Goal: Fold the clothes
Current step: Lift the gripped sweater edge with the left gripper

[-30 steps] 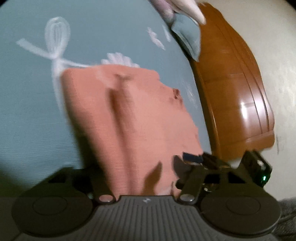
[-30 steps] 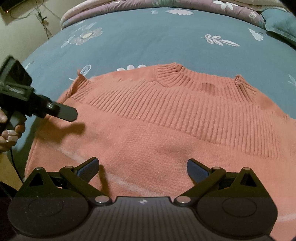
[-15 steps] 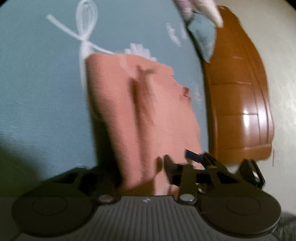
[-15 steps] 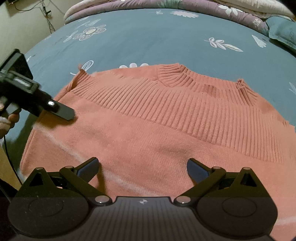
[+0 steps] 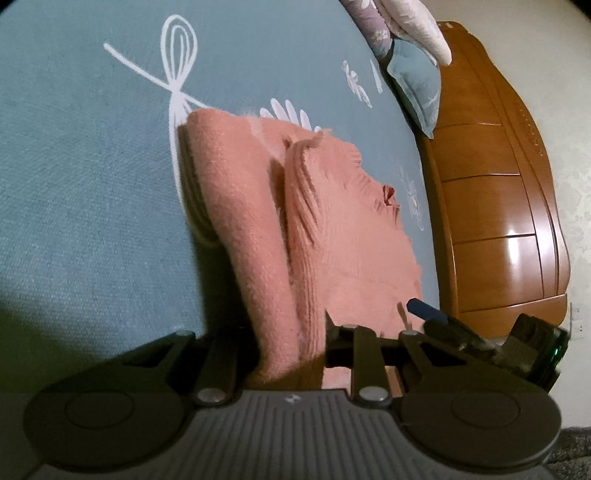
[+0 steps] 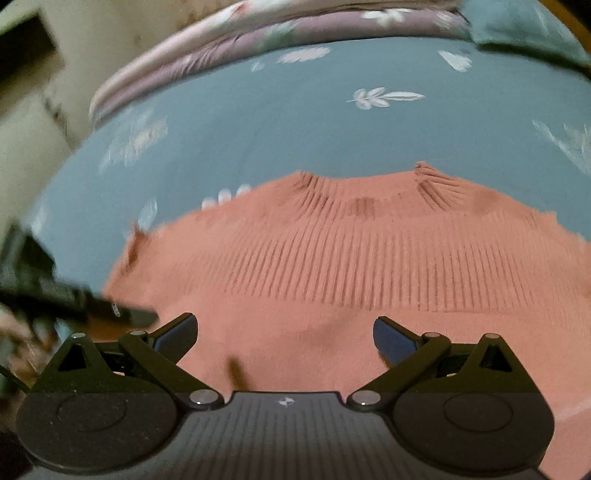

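A salmon knit sweater lies flat on the blue-green bed sheet, collar towards the far side. In the left wrist view its side edge rises in a thick fold into my left gripper. The jaws are closing with that fold pinched between them; the left finger is mostly hidden by fabric. My right gripper hovers open over the sweater's lower body with nothing between its fingers. Its blue-padded tip shows at the right of the left wrist view. The left gripper appears blurred at the sweater's left edge in the right wrist view.
A wooden headboard borders the bed, with a blue pillow against it. Folded pink and purple quilts lie along the bed's far edge. A pale wall stands at the left. A hand holds the left gripper.
The left jaws have narrowed onto the sweater's side edge, and the fabric now stands up in a fold. The right gripper has shifted and rolled, its view now blurred.
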Demonstrator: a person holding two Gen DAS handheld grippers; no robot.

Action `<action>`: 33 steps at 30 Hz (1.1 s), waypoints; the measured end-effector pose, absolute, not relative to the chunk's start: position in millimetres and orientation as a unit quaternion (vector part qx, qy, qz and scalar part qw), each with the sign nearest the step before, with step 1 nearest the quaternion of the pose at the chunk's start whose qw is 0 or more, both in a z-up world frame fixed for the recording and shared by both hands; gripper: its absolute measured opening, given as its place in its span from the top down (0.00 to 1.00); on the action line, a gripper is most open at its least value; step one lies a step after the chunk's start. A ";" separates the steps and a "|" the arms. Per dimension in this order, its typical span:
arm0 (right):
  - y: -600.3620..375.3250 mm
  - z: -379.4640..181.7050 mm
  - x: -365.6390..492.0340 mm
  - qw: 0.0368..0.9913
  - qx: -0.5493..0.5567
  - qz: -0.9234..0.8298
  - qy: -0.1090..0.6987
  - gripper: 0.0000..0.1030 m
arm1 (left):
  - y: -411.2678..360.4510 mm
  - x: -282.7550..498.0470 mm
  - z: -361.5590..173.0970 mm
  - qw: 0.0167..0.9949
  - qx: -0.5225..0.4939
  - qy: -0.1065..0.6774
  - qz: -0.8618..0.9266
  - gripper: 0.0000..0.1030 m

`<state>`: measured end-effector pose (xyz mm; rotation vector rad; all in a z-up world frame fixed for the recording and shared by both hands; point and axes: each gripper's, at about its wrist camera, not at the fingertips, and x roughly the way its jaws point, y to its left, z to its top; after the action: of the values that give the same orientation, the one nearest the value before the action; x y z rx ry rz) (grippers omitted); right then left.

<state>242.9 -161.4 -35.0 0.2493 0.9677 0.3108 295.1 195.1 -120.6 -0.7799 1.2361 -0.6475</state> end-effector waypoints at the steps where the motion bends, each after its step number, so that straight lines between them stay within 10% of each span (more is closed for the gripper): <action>1: -164.8 -35.9 245.5 0.864 0.135 0.148 0.462 0.00 | 195.1 295.3 -120.1 0.699 -0.348 0.554 -0.290 0.75; 33: -164.3 -44.7 256.1 0.867 0.173 0.105 0.455 0.00 | 202.7 302.9 -119.9 0.688 -0.347 0.558 -0.309 0.75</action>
<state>256.1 -164.3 -44.7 0.3618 0.9536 0.2200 302.9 202.7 -119.9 -0.7768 1.2488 -0.6907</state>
